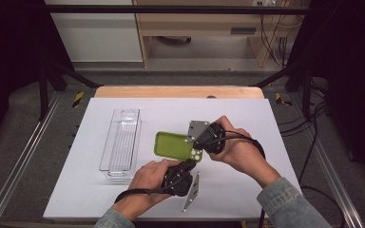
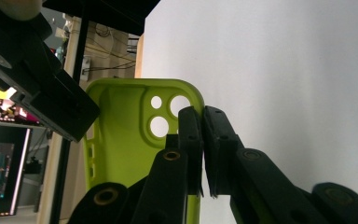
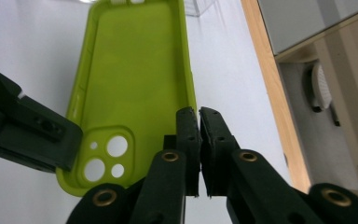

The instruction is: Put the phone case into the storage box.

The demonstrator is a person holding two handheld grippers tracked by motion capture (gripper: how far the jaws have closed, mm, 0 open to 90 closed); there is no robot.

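Note:
A lime-green phone case (image 1: 171, 145) is over the middle of the white table top, hollow side showing, held from two sides. My left gripper (image 1: 190, 164) comes up from the near side and is shut on the case's side wall (image 2: 121, 135) beside the camera cut-outs, jaws (image 2: 202, 112) nearly together. My right gripper (image 1: 200, 142) comes in from the right and is shut on the other long wall (image 3: 135, 74) near the same end, its tips (image 3: 199, 112) pinching the rim. Each gripper view also shows the other gripper's black jaw (image 2: 51, 98) (image 3: 28, 135) at the left.
A clear plastic bin (image 1: 121, 142), long and narrow, stands left of the case on the white table top (image 1: 247, 114). A wooden edge (image 1: 178, 91) runs along the table's far side. Black frame bars and cables flank the table.

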